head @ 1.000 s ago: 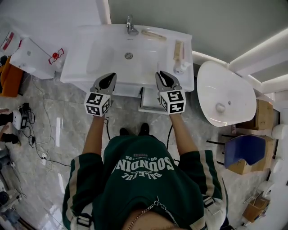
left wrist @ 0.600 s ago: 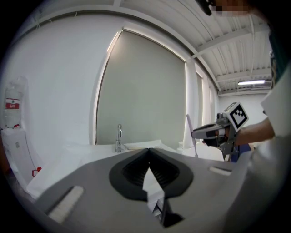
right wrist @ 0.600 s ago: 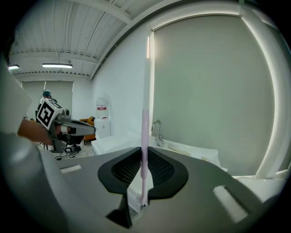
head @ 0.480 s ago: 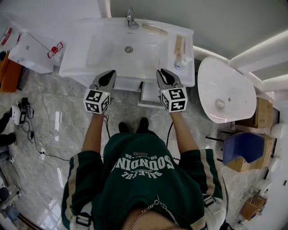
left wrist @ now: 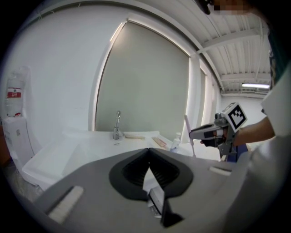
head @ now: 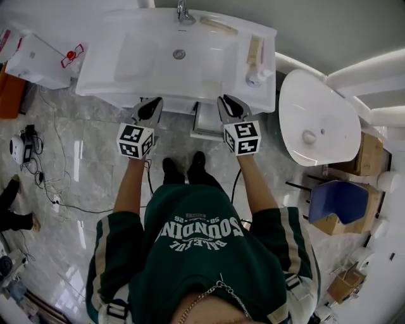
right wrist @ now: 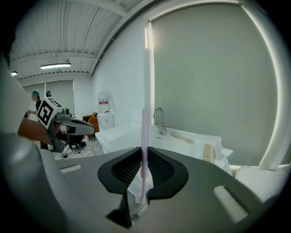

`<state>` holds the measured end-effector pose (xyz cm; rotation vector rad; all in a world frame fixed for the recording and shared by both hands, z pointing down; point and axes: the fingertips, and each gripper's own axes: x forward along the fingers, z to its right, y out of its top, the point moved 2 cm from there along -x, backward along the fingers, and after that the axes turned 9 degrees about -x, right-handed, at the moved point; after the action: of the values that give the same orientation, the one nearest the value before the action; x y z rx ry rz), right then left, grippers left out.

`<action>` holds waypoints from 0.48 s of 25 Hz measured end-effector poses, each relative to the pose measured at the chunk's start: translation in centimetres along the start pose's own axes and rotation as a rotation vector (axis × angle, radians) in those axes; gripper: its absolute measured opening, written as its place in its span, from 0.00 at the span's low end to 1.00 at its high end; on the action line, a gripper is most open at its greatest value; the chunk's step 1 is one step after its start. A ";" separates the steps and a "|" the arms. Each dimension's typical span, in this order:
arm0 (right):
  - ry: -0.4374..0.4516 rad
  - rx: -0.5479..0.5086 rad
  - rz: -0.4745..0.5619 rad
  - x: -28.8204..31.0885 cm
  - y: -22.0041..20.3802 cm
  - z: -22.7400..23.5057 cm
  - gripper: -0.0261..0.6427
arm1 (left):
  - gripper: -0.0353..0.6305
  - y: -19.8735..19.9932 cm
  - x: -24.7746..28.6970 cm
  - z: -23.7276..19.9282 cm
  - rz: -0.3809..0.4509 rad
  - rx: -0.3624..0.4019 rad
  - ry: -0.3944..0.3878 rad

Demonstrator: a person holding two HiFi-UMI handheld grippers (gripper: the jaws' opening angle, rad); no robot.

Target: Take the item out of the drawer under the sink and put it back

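Standing at white sink (head: 104, 88), faucet (head: 183, 12) at its far edge.

Right hand-held gripper (right wrist: 142, 152): jaws closed on a slender pale pink stick (right wrist: 145, 129). The stick stands upright, its lower end between the pads, and its upper length rises well above the jaws. What kind of item it is I cannot tell. From the left gripper view the same stick (left wrist: 187, 132) rises straight up from the right hand-held gripper's tips.

Left hand-held gripper (left wrist: 148, 152): jaws together at the tips, nothing between them.

Head view: both hand-held grippers sit level at the sink's front edge, left (head: 152, 104), right (head: 229, 102), well apart. A white drawer (head: 207, 120) stands pulled out under the sink between them, nearer the right one.
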<state>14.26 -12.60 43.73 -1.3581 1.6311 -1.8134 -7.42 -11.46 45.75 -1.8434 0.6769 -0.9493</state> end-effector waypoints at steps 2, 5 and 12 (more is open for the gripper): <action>0.017 0.014 -0.027 0.4 -1.7 -0.1 0.11 | 0.13 -1.5 0.4 0.0 -0.022 -0.020 0.005; 0.047 0.030 -0.070 0.8 -4.4 -0.6 0.11 | 0.13 -4.0 0.7 0.3 -0.059 -0.050 0.012; 0.116 0.024 -0.169 2.5 -10.1 -2.1 0.11 | 0.13 -8.9 1.3 0.3 -0.125 -0.109 0.023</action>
<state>14.69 -10.57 54.15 -1.4427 1.5875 -2.0368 -5.93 -8.56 54.15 -1.9921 0.6445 -1.0338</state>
